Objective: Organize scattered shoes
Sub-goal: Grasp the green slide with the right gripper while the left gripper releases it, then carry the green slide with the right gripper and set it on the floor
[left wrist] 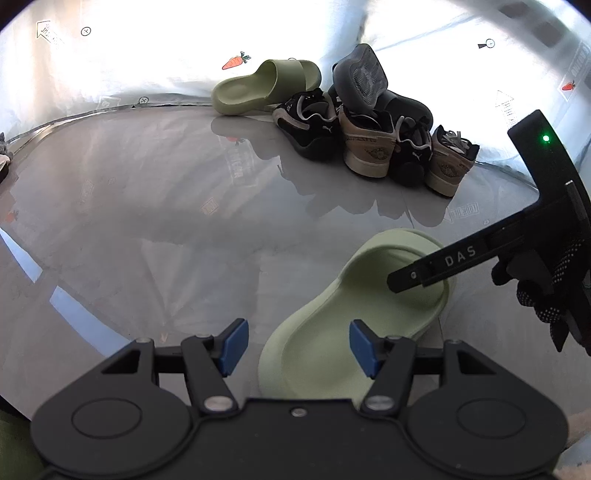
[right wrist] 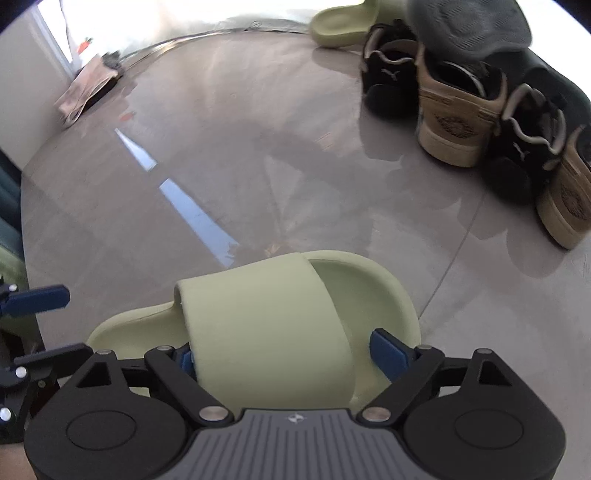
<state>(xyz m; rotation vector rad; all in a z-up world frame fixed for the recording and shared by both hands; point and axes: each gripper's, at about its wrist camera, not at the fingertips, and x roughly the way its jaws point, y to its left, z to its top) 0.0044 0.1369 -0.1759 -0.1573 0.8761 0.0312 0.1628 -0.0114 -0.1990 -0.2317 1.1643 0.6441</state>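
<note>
Green slide (right wrist: 266,317) on floor (right wrist: 184,166), near the shoe pile (right wrist: 480,103). Right gripper (right wrist: 284,354) straddles its strap, left pad hidden behind it, right pad clear: no grip. Left gripper (left wrist: 295,347) spread, empty. "DAS" readable on right gripper's body.

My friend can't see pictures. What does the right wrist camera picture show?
The right gripper straddles the strap of a light green slide sandal on a shiny grey floor, with its blue pads not clearly pressing on the strap. Further back sit black sneakers, tan sneakers and the matching green slide.
</note>
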